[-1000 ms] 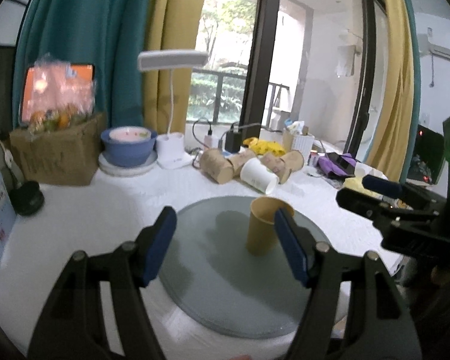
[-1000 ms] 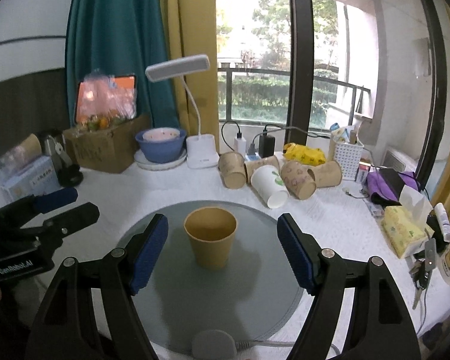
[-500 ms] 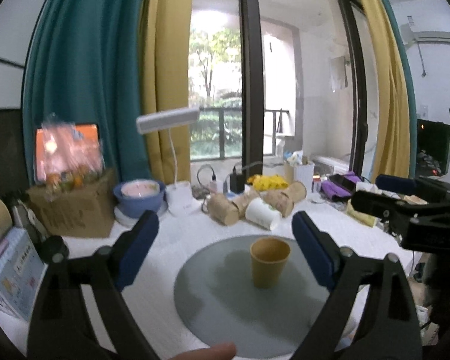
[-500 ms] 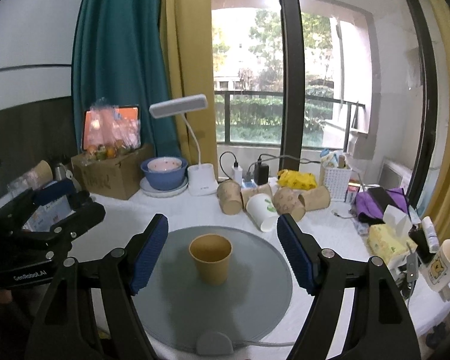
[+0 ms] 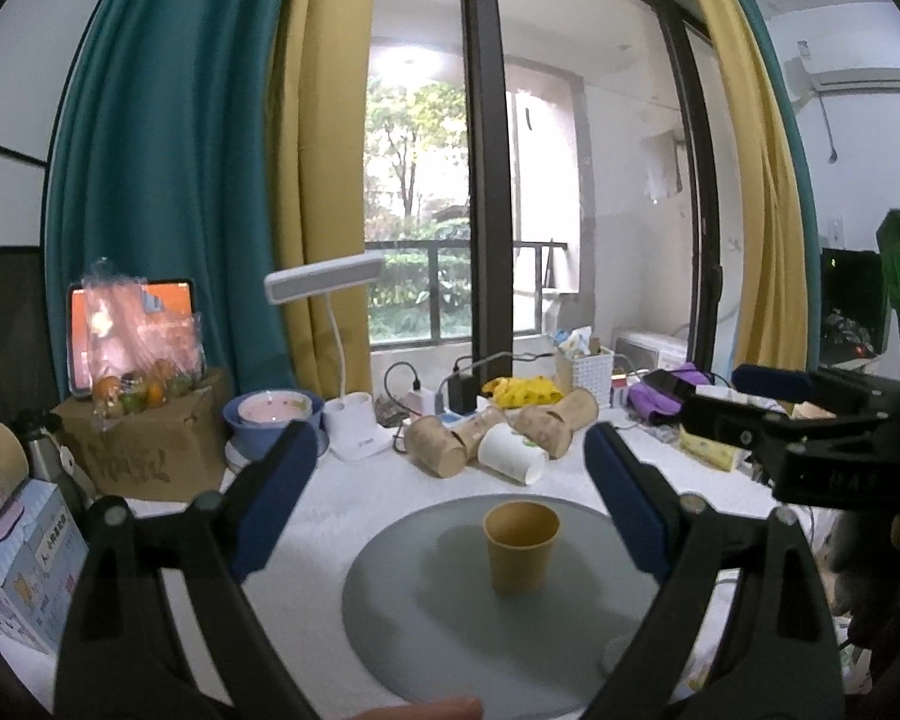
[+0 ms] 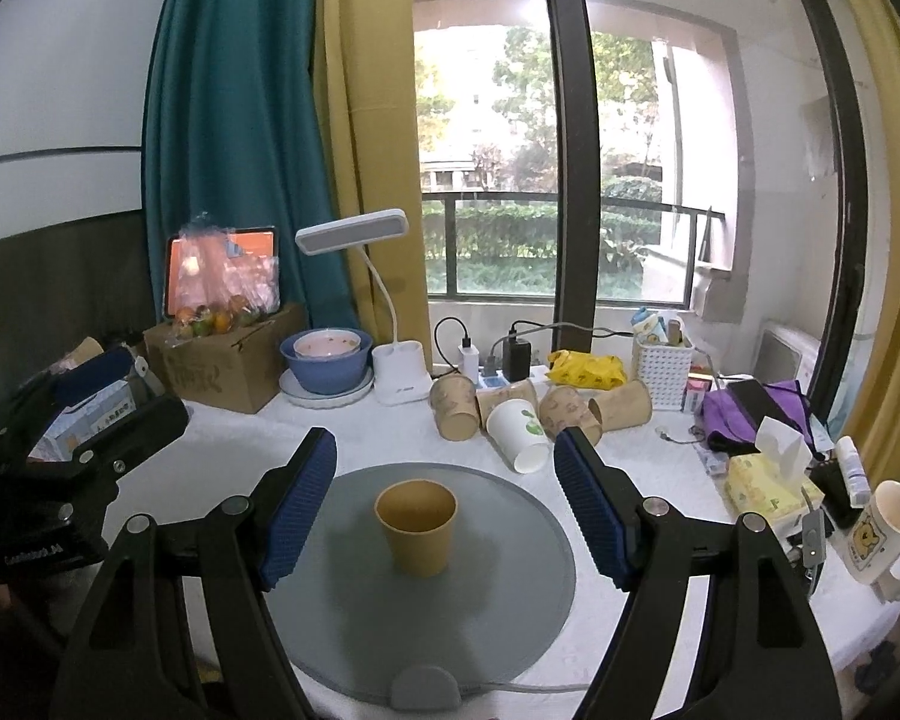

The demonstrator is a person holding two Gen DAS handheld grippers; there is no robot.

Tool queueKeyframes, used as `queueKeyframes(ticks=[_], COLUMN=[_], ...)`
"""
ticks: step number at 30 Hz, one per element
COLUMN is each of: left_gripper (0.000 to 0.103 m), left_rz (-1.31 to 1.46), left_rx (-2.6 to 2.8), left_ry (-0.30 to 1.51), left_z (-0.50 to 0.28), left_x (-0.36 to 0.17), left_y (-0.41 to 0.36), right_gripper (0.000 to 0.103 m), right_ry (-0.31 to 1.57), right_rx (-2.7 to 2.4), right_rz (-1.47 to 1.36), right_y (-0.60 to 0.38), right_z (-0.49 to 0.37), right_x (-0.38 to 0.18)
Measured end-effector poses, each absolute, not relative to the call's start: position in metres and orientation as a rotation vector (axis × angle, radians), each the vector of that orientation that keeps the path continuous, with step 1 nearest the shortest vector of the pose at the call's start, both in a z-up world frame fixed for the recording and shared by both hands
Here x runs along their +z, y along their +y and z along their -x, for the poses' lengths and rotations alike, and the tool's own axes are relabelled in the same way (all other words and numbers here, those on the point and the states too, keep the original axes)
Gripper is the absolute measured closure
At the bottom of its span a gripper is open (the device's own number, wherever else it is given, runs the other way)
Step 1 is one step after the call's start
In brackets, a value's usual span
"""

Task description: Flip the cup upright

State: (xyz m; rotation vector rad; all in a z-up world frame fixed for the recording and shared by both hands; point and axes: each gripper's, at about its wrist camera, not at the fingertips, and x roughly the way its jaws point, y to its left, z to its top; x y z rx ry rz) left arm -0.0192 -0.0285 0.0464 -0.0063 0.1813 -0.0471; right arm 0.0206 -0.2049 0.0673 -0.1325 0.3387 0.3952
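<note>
A tan paper cup (image 5: 521, 545) stands upright, mouth up, on a round grey mat (image 5: 426, 618); it also shows in the right wrist view (image 6: 415, 527) on the mat (image 6: 510, 570). My left gripper (image 5: 450, 510) is open and empty, held back from the cup and above the mat's near side. My right gripper (image 6: 444, 510) is open and empty, also back from the cup. Each gripper shows at the edge of the other's view: the right one (image 5: 798, 420), the left one (image 6: 78, 438).
Several paper cups (image 6: 510, 414) lie on their sides behind the mat. A desk lamp (image 6: 390, 312), blue bowl (image 6: 324, 360), cardboard box (image 6: 222, 366), tissue pack (image 6: 768, 480), mug (image 6: 882, 534) and white basket (image 6: 663, 360) stand around on the white table.
Both grippers have pulled back and risen away from the cup, which stays upright on the mat and looks smaller now.
</note>
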Motion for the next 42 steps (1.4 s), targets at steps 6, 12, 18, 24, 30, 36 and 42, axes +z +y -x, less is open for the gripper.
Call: queueKeyframes(ticks=[6, 12, 18, 24, 30, 36, 42], left_gripper=[0.012, 0.012, 0.012, 0.012, 0.012, 0.012, 0.012], left_rz=[0.015, 0.019, 0.029, 0.034, 0.035, 0.043, 0.05], left_rx=[-0.054, -0.054, -0.05, -0.048, -0.05, -0.049, -0.048], left_ry=[0.183, 0.183, 0.184, 0.185, 0.187, 0.189, 0.187], left_z=[0.022, 0.023, 0.024, 0.026, 0.026, 0.028, 0.029], left_x=[0.046, 0.045, 0.044, 0.044, 0.044, 0.042, 0.041], left_y=[-0.029, -0.03, -0.029, -0.029, -0.029, -0.03, -0.03], right_gripper=[0.025, 0.025, 0.025, 0.025, 0.025, 0.025, 0.025], right_ry=[0.339, 0.338, 0.339, 0.341, 0.344, 0.344, 0.343], right_rx=[0.401, 0.401, 0.401, 0.403, 0.406, 0.408, 0.408], right_rz=[0.133, 0.135, 0.134, 0.134, 0.135, 0.136, 0.137], right_y=[-0.202, -0.201, -0.2, -0.198, -0.196, -0.193, -0.193], right_z=[-0.02, -0.019, -0.019, -0.019, -0.019, -0.017, -0.017], right_x=[0.067, 0.067, 0.067, 0.067, 0.065, 0.064, 0.064])
